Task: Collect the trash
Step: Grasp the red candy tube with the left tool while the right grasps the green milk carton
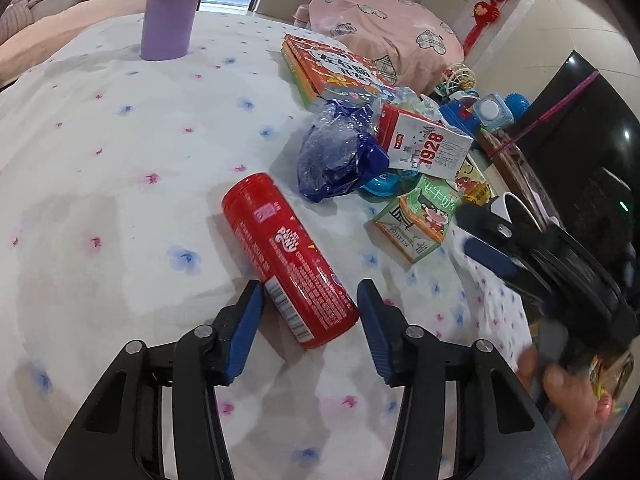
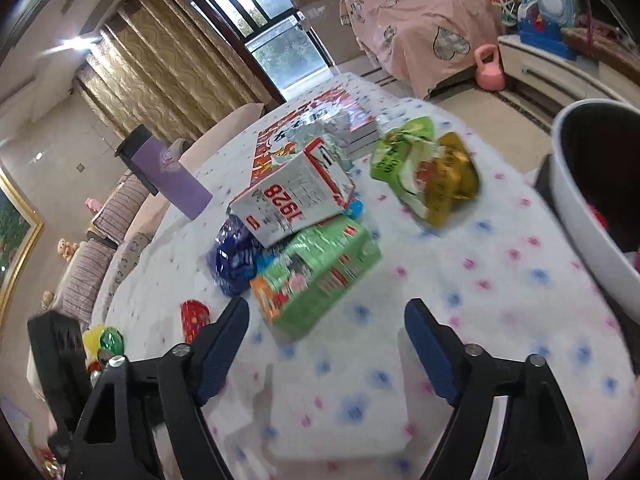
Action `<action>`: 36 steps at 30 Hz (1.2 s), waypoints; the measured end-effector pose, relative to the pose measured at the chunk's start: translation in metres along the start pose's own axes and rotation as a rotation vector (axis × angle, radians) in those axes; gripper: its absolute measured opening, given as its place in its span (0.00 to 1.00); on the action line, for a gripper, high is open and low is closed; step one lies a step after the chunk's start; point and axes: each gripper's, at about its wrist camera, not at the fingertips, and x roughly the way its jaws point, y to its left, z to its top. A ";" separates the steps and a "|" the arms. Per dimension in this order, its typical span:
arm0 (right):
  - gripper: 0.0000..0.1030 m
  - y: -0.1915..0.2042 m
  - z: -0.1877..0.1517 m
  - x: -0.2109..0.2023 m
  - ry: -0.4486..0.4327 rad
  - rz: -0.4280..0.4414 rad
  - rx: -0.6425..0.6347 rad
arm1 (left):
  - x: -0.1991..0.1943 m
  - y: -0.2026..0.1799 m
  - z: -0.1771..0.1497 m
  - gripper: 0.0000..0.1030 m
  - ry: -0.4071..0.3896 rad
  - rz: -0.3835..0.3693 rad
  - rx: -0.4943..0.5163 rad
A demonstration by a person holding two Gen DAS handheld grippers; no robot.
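Left wrist view: open hand-held gripper (image 1: 310, 294) astride red can (image 1: 288, 260), "1928" carton (image 1: 424, 144) beyond.

A red can (image 1: 286, 258) with white lettering is lying on a white tablecloth (image 1: 120, 184) that is showing pink and blue flowers. A white carton (image 2: 294, 200) is bearing red numerals, a green carton (image 2: 320, 272) is carrying orange, and a tumbler (image 1: 170, 12) is showing lilac.

Wide bare tablecloth (image 1: 100, 184) lies left of the red can (image 1: 288, 260), free up to the far purple bottle (image 1: 170, 12). Right of the can the way is blocked by the blue wrapper (image 1: 336, 156), the white carton (image 1: 424, 144) and the green carton (image 1: 420, 220)
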 end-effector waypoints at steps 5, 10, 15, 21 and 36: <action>0.74 0.011 0.010 0.037 0.075 -0.013 -0.007 | -0.007 0.011 0.000 0.43 0.004 0.012 -0.009; 0.74 0.020 0.013 0.048 0.051 -0.068 -0.027 | -0.005 0.013 0.004 0.46 0.006 0.016 -0.030; 0.27 0.027 0.011 0.040 0.036 -0.090 -0.092 | 0.001 0.007 0.009 0.47 -0.001 0.045 -0.011; 0.20 0.011 0.007 0.011 0.065 -0.051 -0.082 | 0.006 0.001 0.010 0.46 -0.008 0.073 0.028; 0.57 0.026 0.026 0.059 0.055 -0.149 -0.018 | -0.001 -0.004 0.001 0.35 -0.015 0.061 0.072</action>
